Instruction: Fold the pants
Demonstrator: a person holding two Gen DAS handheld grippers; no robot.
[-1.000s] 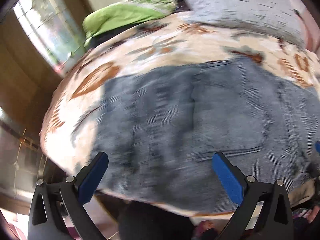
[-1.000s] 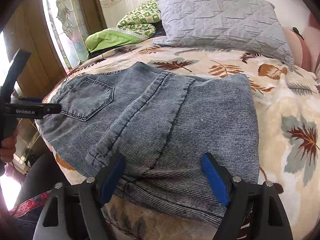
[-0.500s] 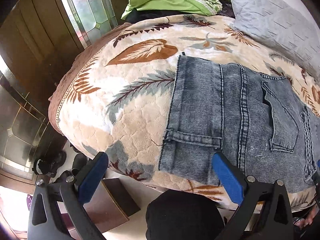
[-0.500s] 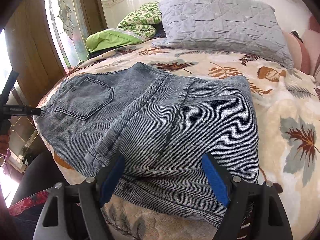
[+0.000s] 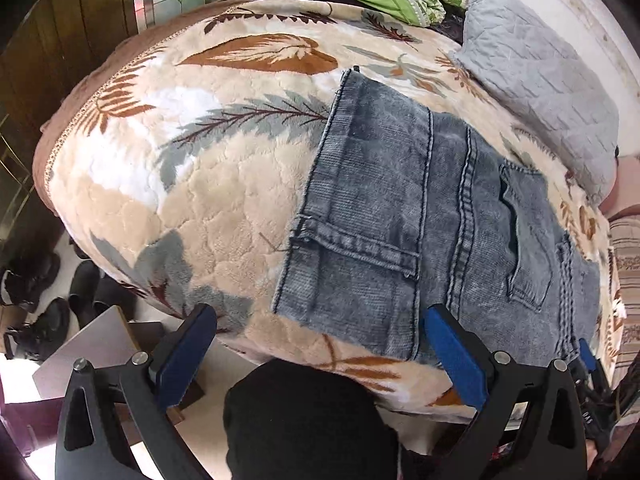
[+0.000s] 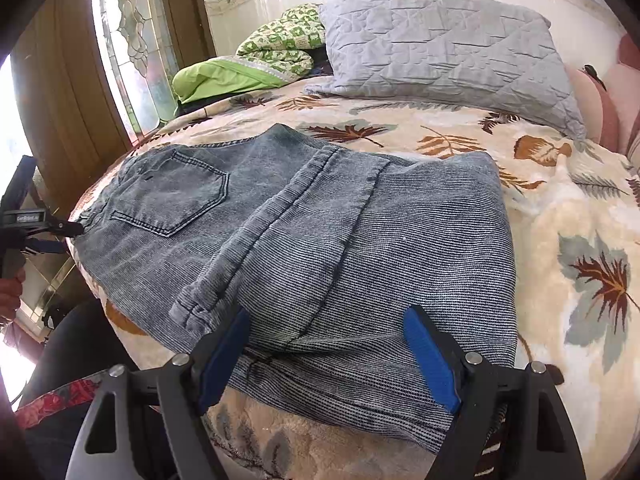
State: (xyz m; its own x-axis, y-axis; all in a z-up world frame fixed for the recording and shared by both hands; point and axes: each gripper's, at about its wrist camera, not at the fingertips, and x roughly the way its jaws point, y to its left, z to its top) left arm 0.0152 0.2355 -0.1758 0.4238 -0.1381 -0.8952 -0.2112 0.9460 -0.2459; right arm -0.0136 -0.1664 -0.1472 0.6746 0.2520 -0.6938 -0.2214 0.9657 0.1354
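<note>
Jeans [image 6: 320,240], folded, lower centre of frame, on bed [image 6: 560,232] at its near edge. Right hand-held gripper [image 6: 326,356] and left hand-held gripper [image 5: 320,354]: both released, holding nothing. Risk: overhanging denim slides off; a one-layer pinch undoes the fold.

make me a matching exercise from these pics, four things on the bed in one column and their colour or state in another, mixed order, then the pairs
Things
1. jeans
2. pillow
3. blanket
4. folded sheet

Descriptions
A. bright green, near the window
B. cream with a leaf print, covers the bed
C. faded blue-grey, folded, back pocket up
D. grey, quilted, at the far end of the bed

Pairs: 1-C, 2-D, 3-B, 4-A
</note>
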